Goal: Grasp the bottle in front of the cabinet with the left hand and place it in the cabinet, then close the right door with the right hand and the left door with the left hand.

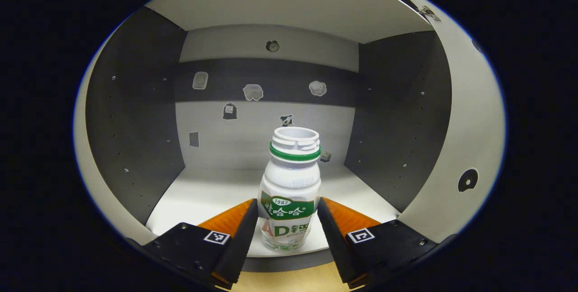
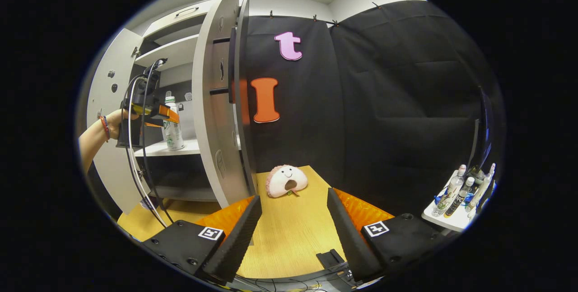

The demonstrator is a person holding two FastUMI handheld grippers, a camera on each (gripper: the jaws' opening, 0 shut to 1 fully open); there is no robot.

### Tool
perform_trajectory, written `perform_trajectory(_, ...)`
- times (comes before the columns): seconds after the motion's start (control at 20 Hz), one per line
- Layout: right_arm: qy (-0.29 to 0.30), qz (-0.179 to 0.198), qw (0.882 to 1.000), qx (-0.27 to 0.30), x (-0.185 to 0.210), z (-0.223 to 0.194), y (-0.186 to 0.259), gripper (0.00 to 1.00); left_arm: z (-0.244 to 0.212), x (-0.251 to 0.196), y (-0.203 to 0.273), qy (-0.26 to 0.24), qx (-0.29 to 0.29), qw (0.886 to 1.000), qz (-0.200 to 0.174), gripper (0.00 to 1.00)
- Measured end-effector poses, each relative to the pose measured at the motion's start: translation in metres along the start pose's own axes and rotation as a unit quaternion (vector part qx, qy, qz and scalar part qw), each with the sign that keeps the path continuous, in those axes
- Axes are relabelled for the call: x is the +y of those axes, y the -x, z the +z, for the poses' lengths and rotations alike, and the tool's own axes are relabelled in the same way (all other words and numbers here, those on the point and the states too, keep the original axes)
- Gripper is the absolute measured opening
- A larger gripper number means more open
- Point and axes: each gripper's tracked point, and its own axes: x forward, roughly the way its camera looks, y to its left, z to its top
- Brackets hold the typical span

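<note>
Cabinet [image 1: 135, 116]: open, pale shell with dark grey side walls and a pale shelf floor; small stickers dot its back panel.
Right door [image 2: 216, 102]: swung wide open, seen edge-on in the right gripper view, standing on a wooden table [image 2: 293, 229].
Left door [image 2: 106, 116]: open too, behind the person's hand [image 2: 118, 118].
Bottle [image 1: 289, 188]: white plastic, upright, cap off, green ring under its open neck, green label band at the waist, clear base; it stands on the cabinet shelf near the front edge.
Left gripper [image 1: 287, 224]: fingers close on both sides of the bottle's lower half, touching its label.
Right gripper [image 2: 294, 233]: parted wide with nothing between its fingers, hanging over the table.
Plush toy [image 2: 286, 180]: pink, lying on the table beside the right door.
</note>
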Motion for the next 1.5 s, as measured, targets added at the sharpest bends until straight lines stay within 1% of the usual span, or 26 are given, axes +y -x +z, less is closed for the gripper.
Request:
perform_trajectory(0.25,-0.002,0.0,1.0,0.001,0.002,0.0,0.0,0.97,0.005,0.006,-0.002,0.001,-0.002,1.0,0.012,0.82)
perform_trajectory(0.3,-0.003,0.0,1.0,0.0,0.003,0.0,0.0,0.97,0.006,0.006,-0.001,0.002,-0.004,1.0,0.014,0.83)
perform_trajectory(0.35,-0.003,0.001,1.0,-0.001,0.003,0.0,-0.001,0.97,0.007,0.007,0.001,0.001,-0.006,1.0,0.016,0.87)
perform_trajectory(0.5,-0.002,0.006,1.0,-0.003,0.004,0.001,-0.005,0.97,0.012,0.013,0.008,-0.003,-0.013,1.0,0.028,0.88)
perform_trajectory(0.55,-0.003,0.007,1.0,-0.005,0.004,0.003,-0.004,0.97,0.016,0.012,0.012,-0.001,-0.018,0.999,0.029,0.9)
perform_trajectory(0.65,-0.002,0.009,1.0,-0.01,0.005,0.008,0.001,0.97,0.024,0.01,0.017,0.004,-0.031,0.999,0.026,0.9)
perform_trajectory(0.75,-0.002,0.012,1.0,-0.012,0.004,0.009,0.004,0.97,0.032,0.013,0.025,0.007,-0.039,0.999,0.036,0.9)
perform_trajectory(0.9,0.003,0.017,1.0,-0.021,0.0,0.017,0.004,0.97,0.048,0.01,0.047,0.014,-0.06,0.998,0.032,0.9)
perform_trajectory(1.0,0.008,0.02,0.999,-0.027,-0.004,0.022,0.005,0.97,0.061,0.012,0.065,0.013,-0.083,0.996,0.035,0.9)
perform_trajectory(1.15,0.012,0.026,0.999,-0.032,-0.008,0.029,0.004,0.97,0.069,0.018,0.096,0.015,-0.111,0.992,0.05,0.9)
perform_trajectory(1.5,0.026,0.044,0.998,-0.039,-0.022,0.041,-0.006,0.97,0.066,0.032,0.149,0.035,-0.143,0.985,0.091,0.9)
